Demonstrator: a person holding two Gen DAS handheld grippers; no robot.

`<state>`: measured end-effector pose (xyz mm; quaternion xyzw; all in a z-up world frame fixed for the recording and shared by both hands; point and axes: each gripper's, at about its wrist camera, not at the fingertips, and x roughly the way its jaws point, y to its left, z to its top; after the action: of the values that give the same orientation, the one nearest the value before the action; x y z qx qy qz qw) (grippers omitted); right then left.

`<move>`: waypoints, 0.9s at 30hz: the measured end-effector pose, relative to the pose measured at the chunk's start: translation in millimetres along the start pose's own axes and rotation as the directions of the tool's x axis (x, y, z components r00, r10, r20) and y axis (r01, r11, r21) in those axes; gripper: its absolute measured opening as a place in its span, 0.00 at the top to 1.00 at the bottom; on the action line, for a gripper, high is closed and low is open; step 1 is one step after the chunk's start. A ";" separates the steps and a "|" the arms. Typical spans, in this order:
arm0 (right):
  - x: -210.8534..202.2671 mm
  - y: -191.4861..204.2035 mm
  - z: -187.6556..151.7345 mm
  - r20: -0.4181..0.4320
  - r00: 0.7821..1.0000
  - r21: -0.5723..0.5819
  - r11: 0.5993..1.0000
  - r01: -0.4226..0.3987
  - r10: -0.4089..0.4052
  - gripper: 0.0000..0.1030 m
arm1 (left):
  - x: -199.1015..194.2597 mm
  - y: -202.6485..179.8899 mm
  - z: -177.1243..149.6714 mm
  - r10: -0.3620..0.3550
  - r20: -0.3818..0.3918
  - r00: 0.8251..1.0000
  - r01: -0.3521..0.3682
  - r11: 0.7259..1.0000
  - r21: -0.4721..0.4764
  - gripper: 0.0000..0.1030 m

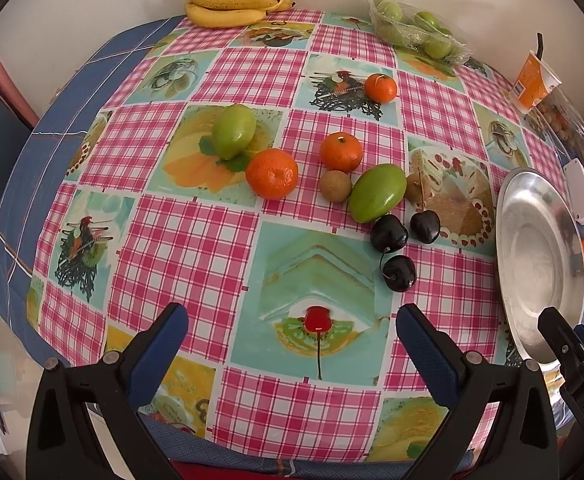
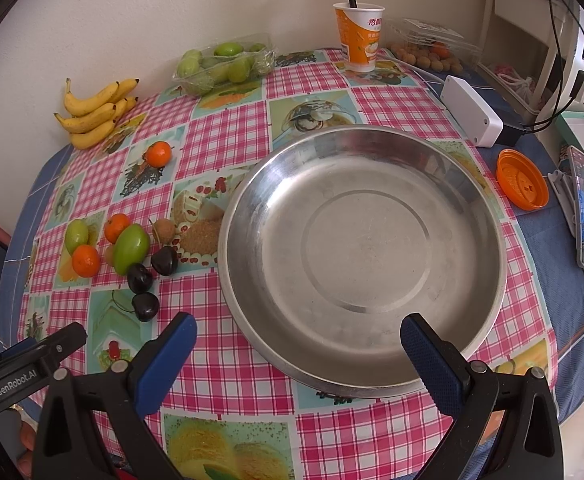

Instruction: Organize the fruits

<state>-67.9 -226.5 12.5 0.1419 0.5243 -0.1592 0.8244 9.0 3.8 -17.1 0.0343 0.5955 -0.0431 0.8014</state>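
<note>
Loose fruit lies clustered on the checked cloth — three tangerines (image 1: pixel 271 173) (image 1: pixel 340 151) (image 1: pixel 380 88), two green fruits (image 1: pixel 233 131) (image 1: pixel 377 193), two small brown round fruits (image 1: pixel 335 186) and three dark cherries (image 1: pixel 389 233), stems attached. The steel plate (image 2: pixel 472 216) sits empty just beside the cluster — upright, flat.

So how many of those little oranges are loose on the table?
3. One sits beside the left green fruit, one just behind the small brown fruit, and one alone farther back. Another may be inside the far clear box.
</note>
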 end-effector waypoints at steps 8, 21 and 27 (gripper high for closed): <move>-0.3 -0.4 0.8 0.000 1.000 0.000 1.000 0.000 0.000 0.00 | 0.3 0.2 0.1 0.000 0.001 1.000 0.000 1.000 0.001 0.00; 0.5 -0.2 0.0 -0.002 1.000 0.000 1.000 -0.001 0.001 0.00 | 0.3 0.9 -0.2 -0.002 0.000 1.000 0.002 1.000 0.000 0.00; 1.6 1.2 -1.3 -0.004 1.000 -0.002 1.000 -0.002 0.002 0.00 | 0.4 0.6 -0.3 -0.007 0.000 1.000 0.007 1.000 0.002 0.00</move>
<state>-67.9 -225.1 10.5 0.1418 0.5258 -0.1575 0.8238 8.9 4.4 -17.6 0.0329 0.5955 -0.0465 0.8013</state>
